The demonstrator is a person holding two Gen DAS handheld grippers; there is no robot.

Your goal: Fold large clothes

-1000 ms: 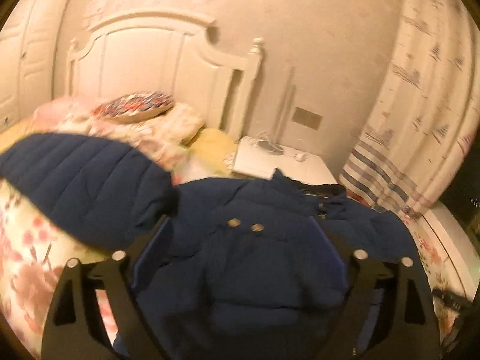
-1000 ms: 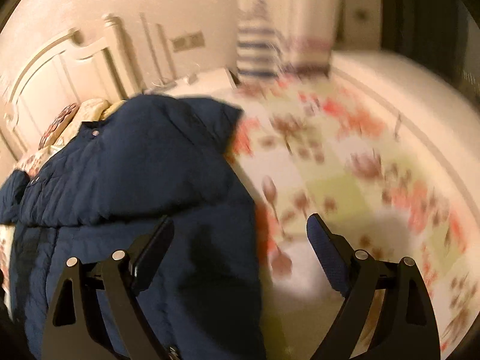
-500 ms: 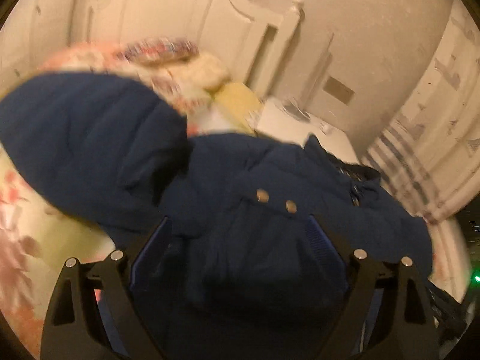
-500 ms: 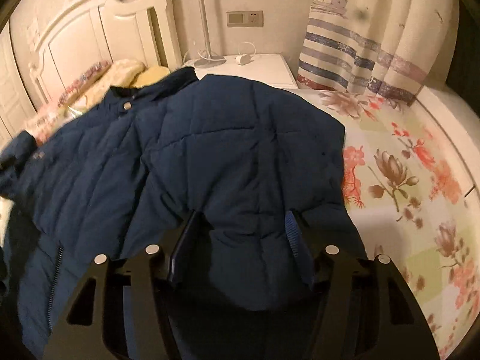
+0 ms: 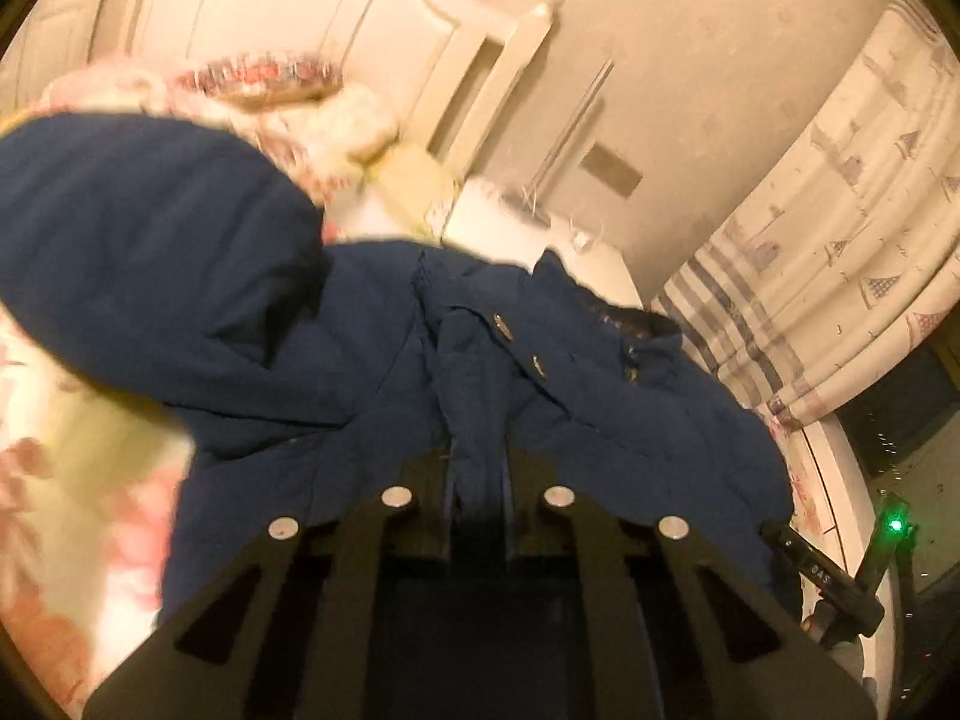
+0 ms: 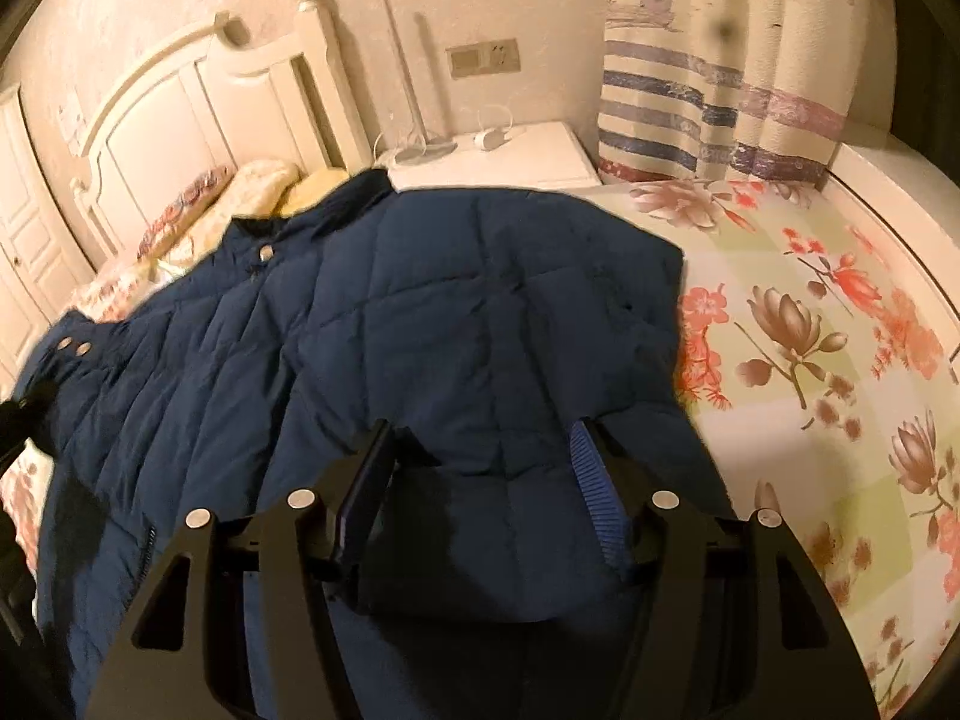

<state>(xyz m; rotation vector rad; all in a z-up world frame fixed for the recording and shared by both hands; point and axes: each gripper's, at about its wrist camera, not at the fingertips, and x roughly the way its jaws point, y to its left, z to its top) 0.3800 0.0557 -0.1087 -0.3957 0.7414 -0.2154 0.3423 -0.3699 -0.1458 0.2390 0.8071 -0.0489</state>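
jacket [image 6: 372, 330], navy and quilted, lies spread on the floral bed [image 6: 840, 312], collar toward the headboard [image 6: 180, 114], its long axis running away from me. my left claw [image 5: 477, 480] is pinched tight on a ridge of fabric below the snaps. my right claw [image 6: 480, 480] gapes wide, straddling the folded panel's near edge without clamping it, and is nearer the hem.

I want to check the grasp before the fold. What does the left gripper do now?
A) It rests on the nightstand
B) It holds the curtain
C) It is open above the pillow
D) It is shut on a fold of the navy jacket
D: in the left wrist view, the left gripper has its jaws pinched on a ridge of the navy puffer jacket.
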